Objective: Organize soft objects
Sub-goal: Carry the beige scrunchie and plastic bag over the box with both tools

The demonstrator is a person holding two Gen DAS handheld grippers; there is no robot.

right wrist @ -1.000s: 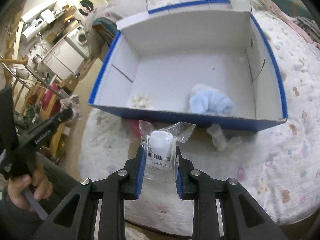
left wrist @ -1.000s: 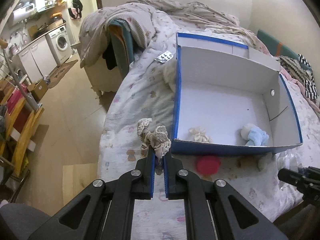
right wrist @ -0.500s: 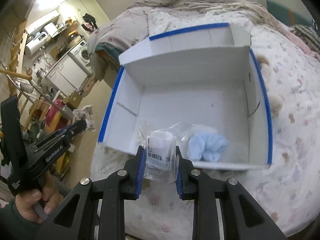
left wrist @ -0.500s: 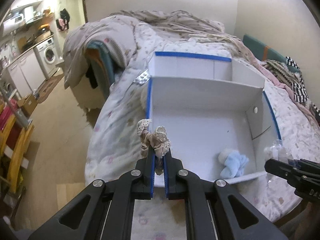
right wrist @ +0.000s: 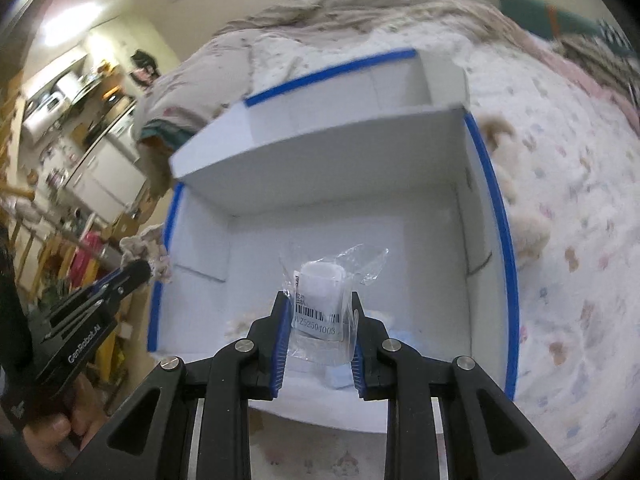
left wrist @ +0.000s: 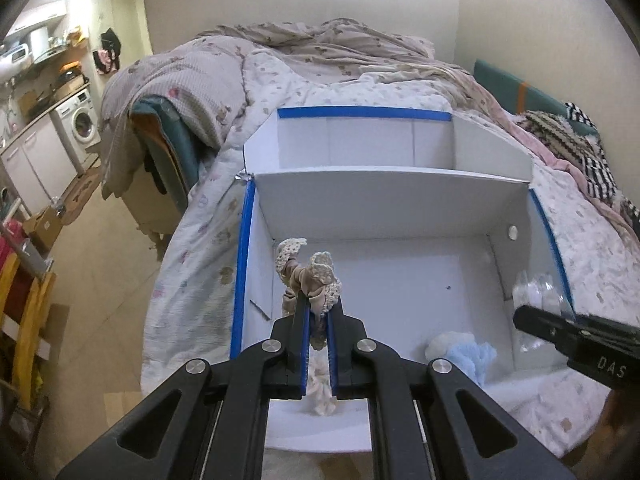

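Both loads poised over the white, blue-edged cardboard box (left wrist: 400,208) on the bed.

Left gripper (left wrist: 318,320) pinches the beige lace-trimmed fabric scrunchie (left wrist: 310,280) at 9 o'clock; right gripper (right wrist: 318,324) clamps the clear plastic packet with white roll (right wrist: 320,300) centrally. Lace may snag on release; the packet could cling.
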